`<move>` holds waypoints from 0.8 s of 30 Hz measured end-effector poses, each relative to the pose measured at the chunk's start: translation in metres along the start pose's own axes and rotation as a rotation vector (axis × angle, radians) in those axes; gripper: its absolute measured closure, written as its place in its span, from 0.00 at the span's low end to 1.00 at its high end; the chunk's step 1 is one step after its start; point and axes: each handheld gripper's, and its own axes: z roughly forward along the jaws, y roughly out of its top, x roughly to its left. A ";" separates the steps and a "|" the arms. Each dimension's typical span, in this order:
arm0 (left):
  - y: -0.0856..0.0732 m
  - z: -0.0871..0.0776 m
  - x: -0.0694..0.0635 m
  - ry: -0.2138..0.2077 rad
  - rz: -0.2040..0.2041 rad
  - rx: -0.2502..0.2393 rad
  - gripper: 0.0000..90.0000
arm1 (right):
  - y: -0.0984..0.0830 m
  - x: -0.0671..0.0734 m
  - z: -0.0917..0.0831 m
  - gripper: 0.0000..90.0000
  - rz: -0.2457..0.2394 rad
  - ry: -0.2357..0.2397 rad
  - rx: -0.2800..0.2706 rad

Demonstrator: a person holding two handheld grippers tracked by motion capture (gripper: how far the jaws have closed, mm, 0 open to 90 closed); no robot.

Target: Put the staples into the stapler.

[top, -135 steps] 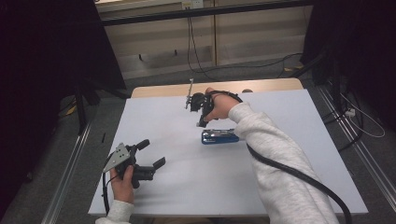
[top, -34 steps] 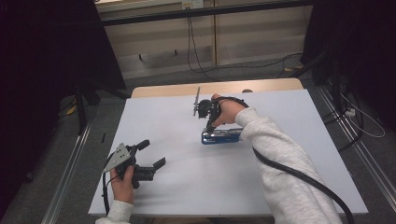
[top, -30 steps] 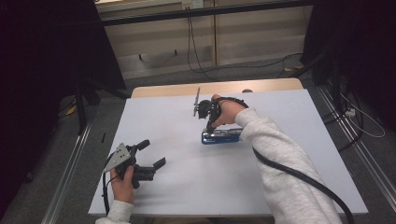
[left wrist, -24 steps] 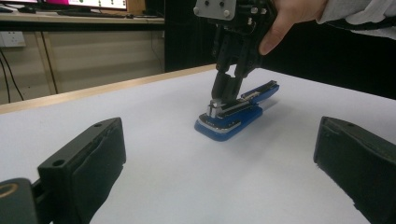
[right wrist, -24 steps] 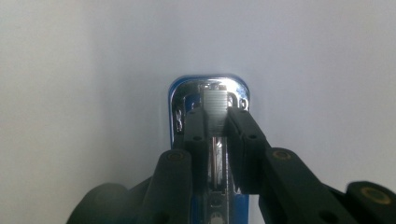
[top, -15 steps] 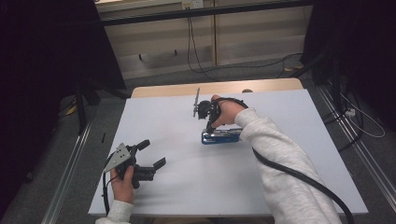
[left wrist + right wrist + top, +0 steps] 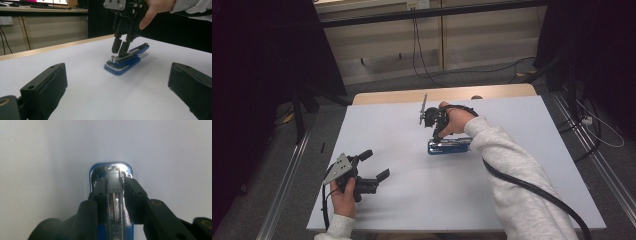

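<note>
Right hand-held gripper (image 7: 435, 134), jaws just easing apart, straddles stapler (image 7: 449, 146) at bench (image 7: 512, 125) centre; left hand-held gripper (image 7: 374, 165) spread at 8 o'clock.

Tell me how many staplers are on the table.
1. The blue stapler lies near the middle of the white table, under the right gripper, whose jaws straddle its metal rail.

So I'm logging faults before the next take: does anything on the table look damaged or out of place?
Nothing looks damaged. The blue stapler lies flat on the white table, the right gripper pointing down, jaws astride its metal strip, just opening. The left gripper rests apart, open.
</note>
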 end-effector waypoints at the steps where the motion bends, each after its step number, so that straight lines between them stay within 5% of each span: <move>1: 0.000 0.000 0.000 0.000 0.000 0.000 0.03 | 0.000 0.000 0.000 0.80 0.000 0.000 0.000; 21: 0.002 0.008 -0.002 -0.017 -0.009 0.003 0.03 | -0.031 0.001 -0.018 0.59 0.091 -0.047 -0.118; 24: 0.002 0.008 -0.001 -0.015 0.017 0.027 0.03 | -0.037 0.001 -0.021 0.58 0.097 -0.049 -0.123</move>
